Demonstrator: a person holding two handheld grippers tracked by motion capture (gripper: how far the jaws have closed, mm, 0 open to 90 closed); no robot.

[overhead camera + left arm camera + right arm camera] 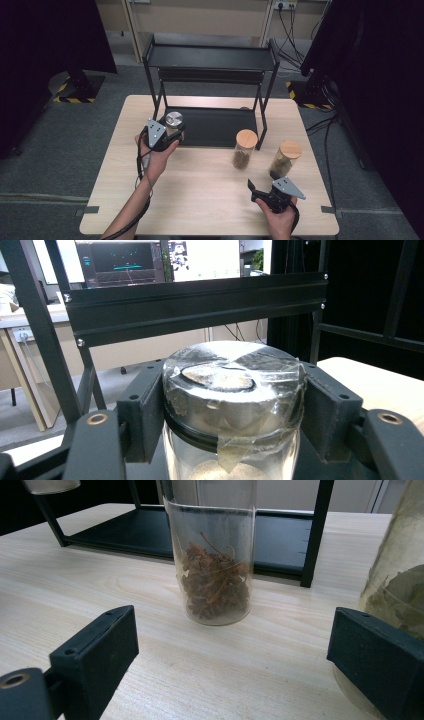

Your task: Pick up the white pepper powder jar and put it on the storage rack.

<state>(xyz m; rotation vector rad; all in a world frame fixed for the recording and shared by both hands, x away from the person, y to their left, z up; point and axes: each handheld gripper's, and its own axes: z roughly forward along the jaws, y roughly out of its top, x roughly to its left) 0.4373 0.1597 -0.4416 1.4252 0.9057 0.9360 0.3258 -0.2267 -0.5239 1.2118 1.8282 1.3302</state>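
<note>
High view: at the near edge of the pale wooden table (200, 200), the right gripper (260, 192) rests low in the person's hand, its black jaws spread wide with nothing between them. In the right gripper view the jaws frame bare tabletop, with a clear glass jar of brown dried roots under a round wooden lid (215, 565) standing just ahead and a second clear glass jar of pale dried leaves with a wooden lid (400, 580) close beside the right-hand jaw. Further in, on the left side, the left gripper (172, 132) is clamped on a clear glass jar with a silver metal lid taped over with clear film (232, 390), both pads pressed against the lid's sides; pale granules show at the bottom of the glass. That jar sits at the front left corner of the black metal two-tier shelf rack (210, 60), at its lower tray.
</note>
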